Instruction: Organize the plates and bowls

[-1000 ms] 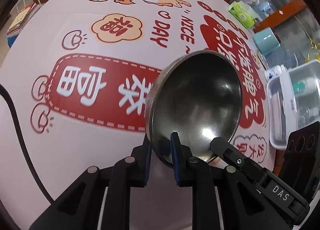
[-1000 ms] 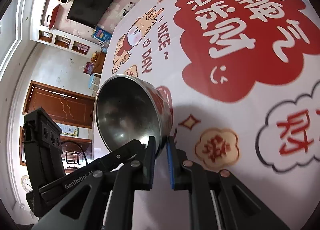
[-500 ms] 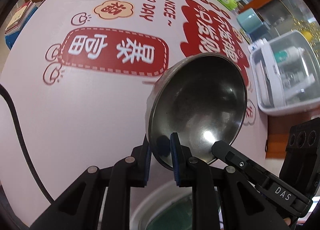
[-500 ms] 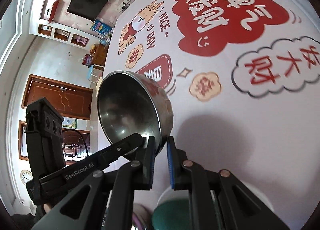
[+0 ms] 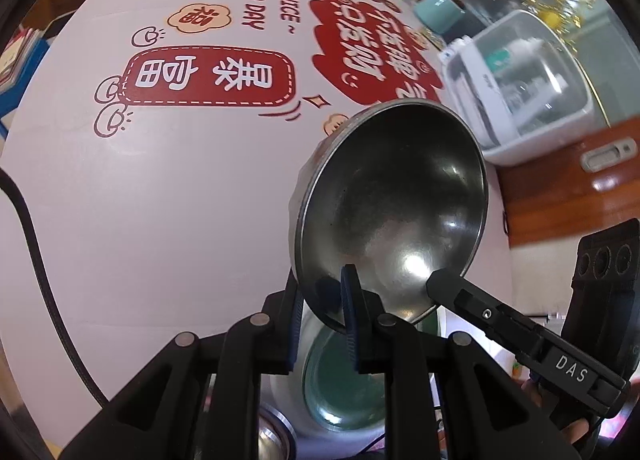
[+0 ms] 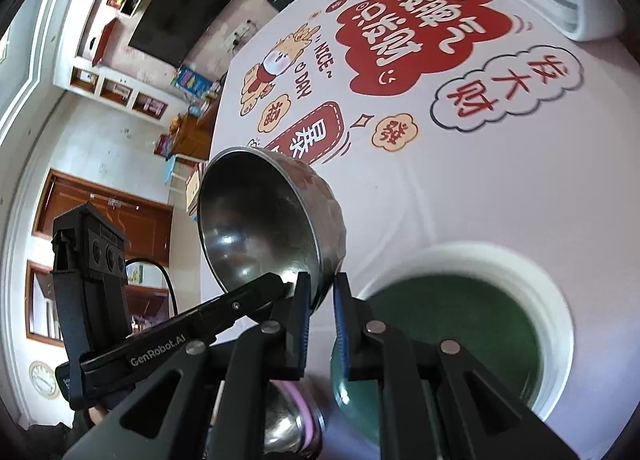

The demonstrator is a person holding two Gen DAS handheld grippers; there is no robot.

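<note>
A steel bowl [image 5: 394, 204] hangs tilted above the table, pinched at its rim from two sides. My left gripper [image 5: 320, 306] is shut on the near rim; the right gripper's finger shows at the bowl's lower right. In the right wrist view my right gripper [image 6: 322, 302] is shut on the rim of the same steel bowl [image 6: 260, 228], with the left gripper's finger on its left. Below the bowl stands a white dish with a green inside [image 5: 336, 388], [image 6: 472, 316]. A smaller steel bowl [image 5: 272, 436], [image 6: 288, 424] lies at the bottom edge, mostly hidden.
The round table wears a pale cloth with red printed shapes [image 5: 208, 76]. A clear plastic box [image 5: 516, 76] and a teal cup [image 5: 438, 12] stand at the far right. A black cable [image 5: 36, 260] runs along the left edge. Wooden furniture borders the table's right side.
Both grippers have carried the steel bowl up and back toward the table's near edge. The green-and-white dish and the small steel bowl have come into view underneath.
</note>
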